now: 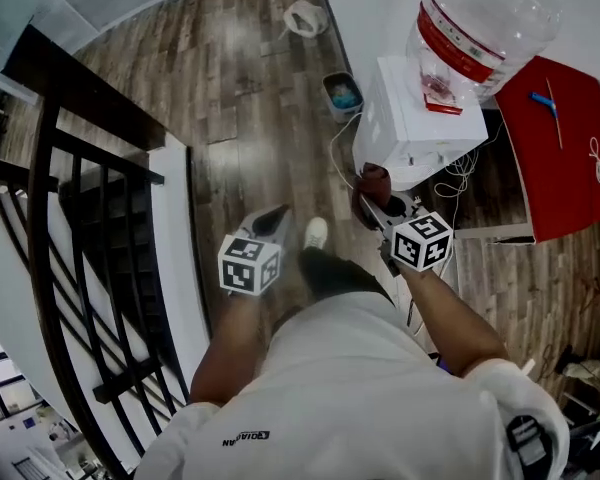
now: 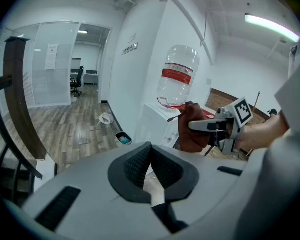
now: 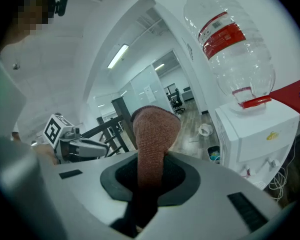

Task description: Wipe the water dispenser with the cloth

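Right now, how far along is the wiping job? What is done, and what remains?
Done: the cloth is picked up, and the right tongs are shut on it. In hand: the cloth is held up close to the white water dispenser, apparently not touching it. Left: the wiping itself; I see no sign that it has begun. The left tongs are shut and empty.
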Demonstrator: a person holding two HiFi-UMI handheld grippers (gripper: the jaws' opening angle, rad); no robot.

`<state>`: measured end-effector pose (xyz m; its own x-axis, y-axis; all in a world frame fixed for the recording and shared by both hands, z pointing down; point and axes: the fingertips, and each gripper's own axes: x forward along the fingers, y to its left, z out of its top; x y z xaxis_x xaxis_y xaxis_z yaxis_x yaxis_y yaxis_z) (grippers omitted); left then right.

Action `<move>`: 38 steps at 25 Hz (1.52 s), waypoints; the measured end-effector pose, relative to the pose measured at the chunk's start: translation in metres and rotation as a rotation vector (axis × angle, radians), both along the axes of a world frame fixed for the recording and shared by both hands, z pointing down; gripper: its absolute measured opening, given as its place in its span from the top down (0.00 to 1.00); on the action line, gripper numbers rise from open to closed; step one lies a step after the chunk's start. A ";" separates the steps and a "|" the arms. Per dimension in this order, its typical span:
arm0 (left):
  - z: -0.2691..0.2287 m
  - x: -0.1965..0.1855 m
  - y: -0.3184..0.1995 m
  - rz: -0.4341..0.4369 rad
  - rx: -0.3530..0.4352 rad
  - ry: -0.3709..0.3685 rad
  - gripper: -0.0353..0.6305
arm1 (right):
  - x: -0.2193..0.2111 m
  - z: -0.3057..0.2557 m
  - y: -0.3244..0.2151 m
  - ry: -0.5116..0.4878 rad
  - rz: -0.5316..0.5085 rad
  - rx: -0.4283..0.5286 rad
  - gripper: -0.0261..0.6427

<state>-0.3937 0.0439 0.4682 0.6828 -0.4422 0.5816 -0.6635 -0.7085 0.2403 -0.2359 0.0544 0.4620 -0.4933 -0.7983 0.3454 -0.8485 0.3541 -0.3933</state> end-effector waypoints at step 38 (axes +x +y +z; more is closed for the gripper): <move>0.007 0.219 -0.349 0.919 0.053 -0.026 0.96 | 0.150 -0.004 -0.278 -0.187 0.857 0.017 0.88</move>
